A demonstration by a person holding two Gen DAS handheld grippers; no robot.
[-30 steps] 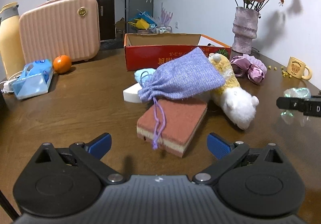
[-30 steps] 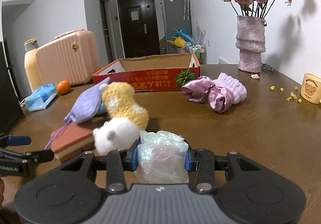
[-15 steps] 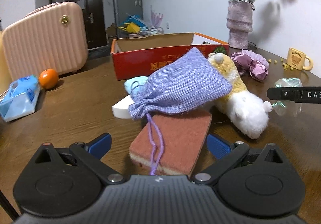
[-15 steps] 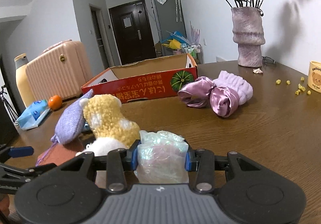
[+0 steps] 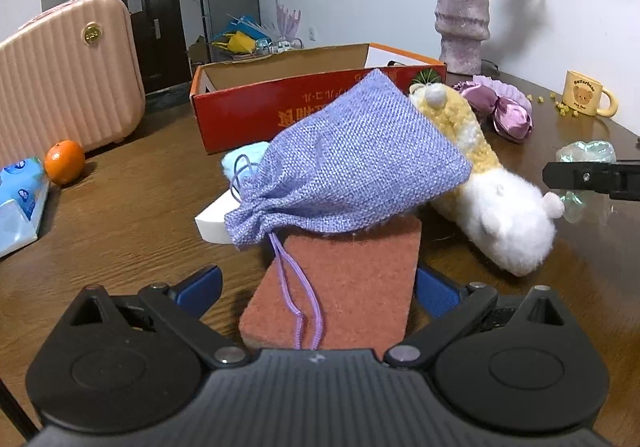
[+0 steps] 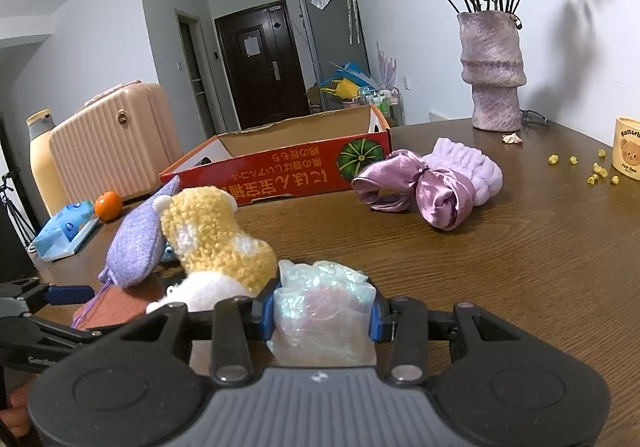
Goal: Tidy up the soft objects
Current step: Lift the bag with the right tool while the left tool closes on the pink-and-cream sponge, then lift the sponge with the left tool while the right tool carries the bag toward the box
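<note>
Low in the frame, the left gripper (image 5: 318, 287) has its blue fingers spread to either side of the reddish sponge (image 5: 340, 283), on which a purple drawstring pouch (image 5: 348, 163) rests (a plush toy (image 5: 492, 187) leans beside it). At bottom centre the right gripper (image 6: 323, 317) pinches an iridescent plastic bag (image 6: 324, 311). Behind sits a red cardboard box (image 6: 280, 163).
</note>
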